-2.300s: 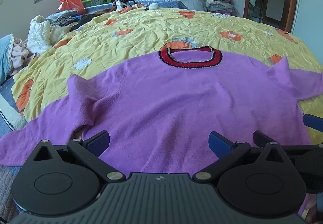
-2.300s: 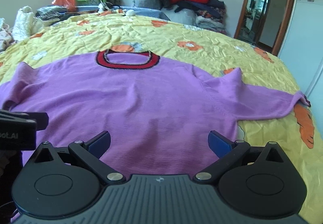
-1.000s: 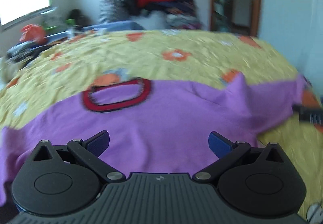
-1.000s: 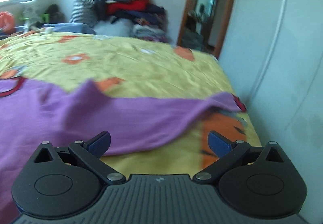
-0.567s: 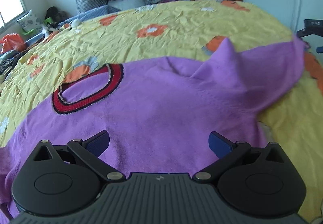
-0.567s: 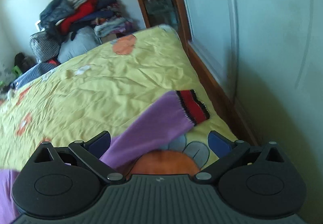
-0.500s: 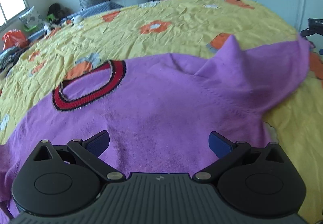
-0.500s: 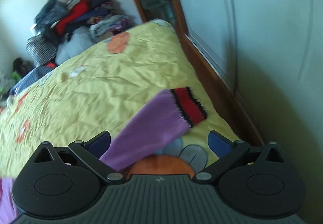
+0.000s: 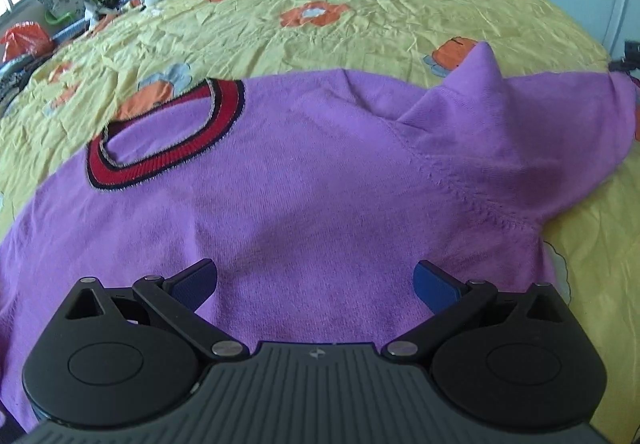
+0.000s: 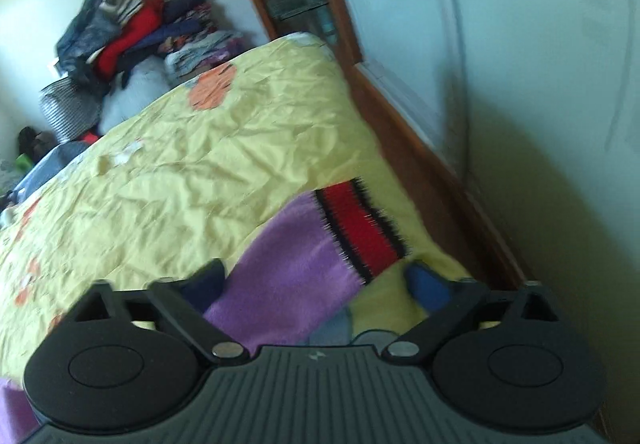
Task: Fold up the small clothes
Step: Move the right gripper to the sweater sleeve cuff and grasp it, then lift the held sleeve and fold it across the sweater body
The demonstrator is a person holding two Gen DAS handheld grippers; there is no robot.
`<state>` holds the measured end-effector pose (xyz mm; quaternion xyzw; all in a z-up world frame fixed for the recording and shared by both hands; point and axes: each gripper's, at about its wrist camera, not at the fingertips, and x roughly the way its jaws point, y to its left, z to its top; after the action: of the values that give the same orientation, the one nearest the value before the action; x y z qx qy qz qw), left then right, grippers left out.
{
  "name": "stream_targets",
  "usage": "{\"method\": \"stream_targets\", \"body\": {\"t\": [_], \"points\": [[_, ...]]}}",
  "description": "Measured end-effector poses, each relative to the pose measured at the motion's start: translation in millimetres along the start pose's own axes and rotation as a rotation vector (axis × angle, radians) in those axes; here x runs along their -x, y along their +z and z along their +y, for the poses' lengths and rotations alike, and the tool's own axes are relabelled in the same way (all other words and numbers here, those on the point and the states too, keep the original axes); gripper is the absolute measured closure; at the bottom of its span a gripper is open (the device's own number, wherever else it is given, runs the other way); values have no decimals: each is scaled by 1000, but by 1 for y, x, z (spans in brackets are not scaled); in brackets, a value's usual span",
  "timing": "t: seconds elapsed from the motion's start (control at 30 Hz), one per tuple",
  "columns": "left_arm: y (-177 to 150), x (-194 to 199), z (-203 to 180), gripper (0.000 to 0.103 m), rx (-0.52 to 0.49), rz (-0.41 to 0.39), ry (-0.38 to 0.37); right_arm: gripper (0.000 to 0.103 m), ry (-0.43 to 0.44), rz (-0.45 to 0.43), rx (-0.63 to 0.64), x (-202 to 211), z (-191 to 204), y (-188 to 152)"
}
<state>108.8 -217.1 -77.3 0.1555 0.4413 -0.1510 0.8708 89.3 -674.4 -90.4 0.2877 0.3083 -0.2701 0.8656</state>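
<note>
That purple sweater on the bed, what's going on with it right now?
A person with a gripper in each hand is starting to fold the purple sweater, which lies spread on a yellow flowered bedspread. The left gripper is open above the sweater's body, gripping nothing. The right gripper is open at the sleeve end, with the purple sleeve running between its fingers and the red-and-black striped cuff just ahead. Nothing is folded yet.
</note>
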Motion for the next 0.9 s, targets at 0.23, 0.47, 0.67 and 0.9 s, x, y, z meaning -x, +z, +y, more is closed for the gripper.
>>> {"method": "stream_targets", "body": {"t": [0.23,0.47,0.67,0.9], "points": [[-1,1,6,0,20,20,-12,97,52,-18,-47,18,-14,5],[-5,3,15,0,42,34,-31,99,121,-51,-34,32,0,6],[-6,12,26,0,27,19,-47,99,173,-106,-14,63,13,10],[-22,47,75,0,6,-55,33,99,356,-189,122,145,82,-24]]}}
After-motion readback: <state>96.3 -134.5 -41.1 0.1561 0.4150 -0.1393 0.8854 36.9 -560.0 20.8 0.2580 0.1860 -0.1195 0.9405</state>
